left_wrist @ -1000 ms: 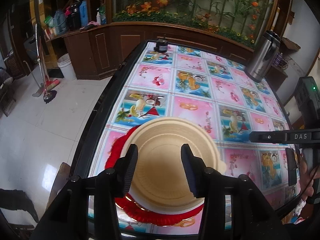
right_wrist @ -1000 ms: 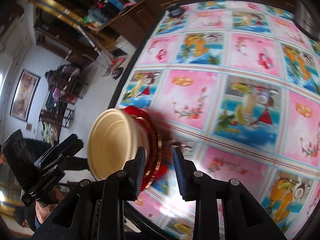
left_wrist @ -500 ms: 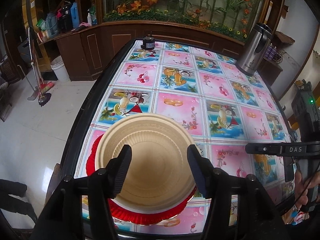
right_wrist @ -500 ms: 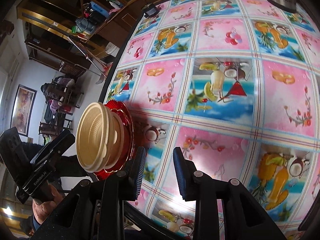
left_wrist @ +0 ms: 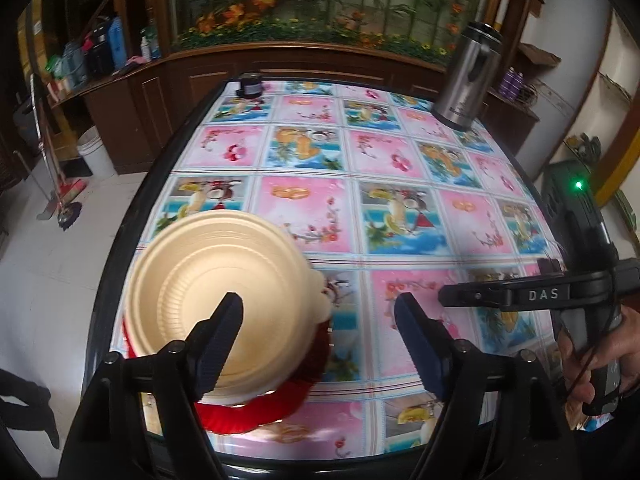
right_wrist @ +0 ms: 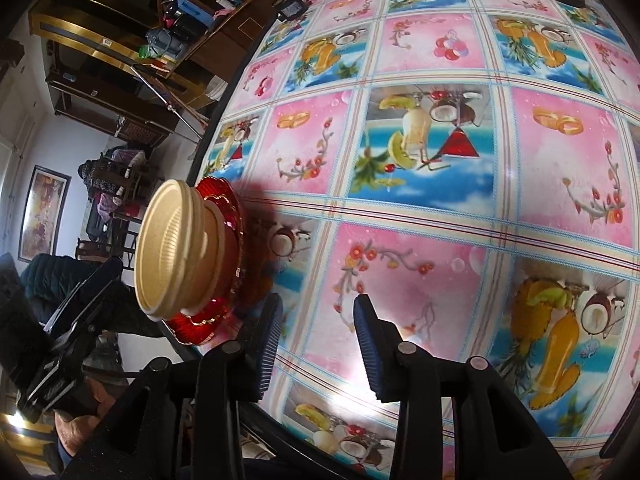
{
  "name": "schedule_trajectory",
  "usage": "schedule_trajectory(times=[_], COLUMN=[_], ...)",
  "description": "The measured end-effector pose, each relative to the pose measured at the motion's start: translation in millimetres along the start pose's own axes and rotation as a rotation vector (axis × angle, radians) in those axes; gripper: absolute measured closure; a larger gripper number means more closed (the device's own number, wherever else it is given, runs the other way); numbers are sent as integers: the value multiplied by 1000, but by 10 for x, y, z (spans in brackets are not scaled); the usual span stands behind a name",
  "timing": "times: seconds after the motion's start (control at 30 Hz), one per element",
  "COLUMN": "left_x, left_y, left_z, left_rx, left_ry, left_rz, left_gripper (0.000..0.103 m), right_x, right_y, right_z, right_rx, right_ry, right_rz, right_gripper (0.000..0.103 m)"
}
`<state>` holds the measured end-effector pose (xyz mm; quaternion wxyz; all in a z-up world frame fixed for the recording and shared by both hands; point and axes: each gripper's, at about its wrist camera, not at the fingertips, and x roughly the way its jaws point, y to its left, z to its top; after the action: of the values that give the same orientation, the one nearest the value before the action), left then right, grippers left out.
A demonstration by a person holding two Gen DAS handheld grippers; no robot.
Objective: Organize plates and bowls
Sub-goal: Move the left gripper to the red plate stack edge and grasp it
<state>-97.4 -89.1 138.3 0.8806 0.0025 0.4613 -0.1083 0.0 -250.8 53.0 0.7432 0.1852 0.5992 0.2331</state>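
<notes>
At the table's near-left corner, we are pulling our left gripper (left_wrist: 318, 334) back from the stack, its jaws spreading wider than a moment ago and holding nothing, so the stacking looks finished. Our right gripper (right_wrist: 316, 338) is hovering nearby, jaws parted and empty. The ribbed cream bowls (left_wrist: 224, 300) are sitting nested on the red plate (left_wrist: 240, 414).

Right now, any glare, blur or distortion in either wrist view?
Left wrist: strong fisheye bend, beige bowls slightly soft, red plate edge smeared. Right wrist: white glare on the tablecloth between the tongs, bowls' dark shadow beside the plate, heavy barrel bulge.
</notes>
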Motion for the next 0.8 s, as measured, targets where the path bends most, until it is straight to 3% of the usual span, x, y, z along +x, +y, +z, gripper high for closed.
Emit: schedule_trajectory(times=[0.37, 0.8], left_x=[305, 570], left_y=[-567, -793], left_z=[-84, -175], left_rx=[116, 198], left_ry=[54, 88], left_rz=[-42, 88], left_gripper=[8, 4], right_x=[-174, -315], right_y=[-307, -473], right_z=[-157, -294], right_rx=[29, 4], right_ry=[-23, -65], right_rz=[-57, -142], right_gripper=[46, 35])
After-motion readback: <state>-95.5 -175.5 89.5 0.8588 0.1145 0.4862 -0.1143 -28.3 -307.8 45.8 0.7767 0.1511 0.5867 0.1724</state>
